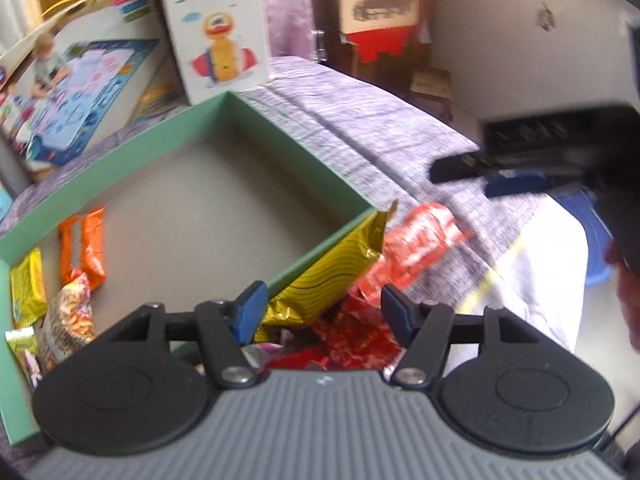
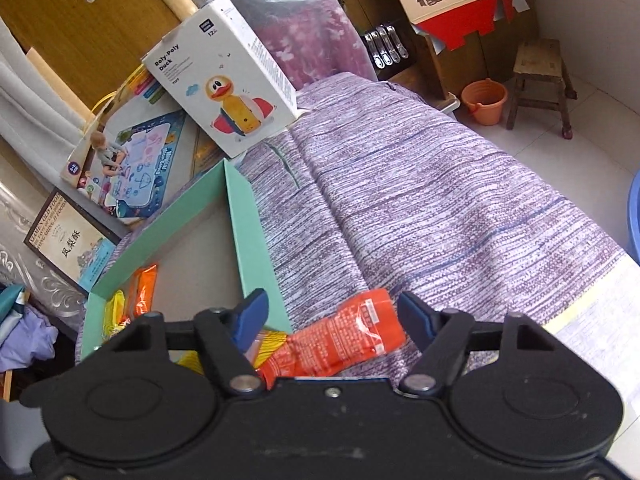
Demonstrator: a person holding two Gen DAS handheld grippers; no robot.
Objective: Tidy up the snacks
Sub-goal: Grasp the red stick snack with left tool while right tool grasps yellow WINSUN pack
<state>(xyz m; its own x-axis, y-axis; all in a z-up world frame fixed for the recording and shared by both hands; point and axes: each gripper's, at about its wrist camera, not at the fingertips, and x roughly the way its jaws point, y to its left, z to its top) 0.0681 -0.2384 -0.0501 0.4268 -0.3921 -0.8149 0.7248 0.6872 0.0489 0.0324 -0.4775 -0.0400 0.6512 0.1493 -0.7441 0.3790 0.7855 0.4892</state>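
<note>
Crinkly orange foil, the snack packet (image 2: 344, 336) lying on the bedspread (image 2: 420, 200) at three o'clock of the green box (image 2: 256, 240) looks light and slippery, so we'd pinch its flat middle, our right gripper (image 2: 332, 320) wide open around it, our left gripper (image 1: 324, 312) open and empty.

Purple-cloth bed (image 2: 420, 200): green box (image 2: 256, 240), snacks (image 2: 344, 344).

mint-green box (image 2: 256, 236), purple-and-white streaked cloth (image 2: 420, 200), orange-red packet (image 2: 344, 344), yellow black-lined packet (image 1: 336, 268).
</note>
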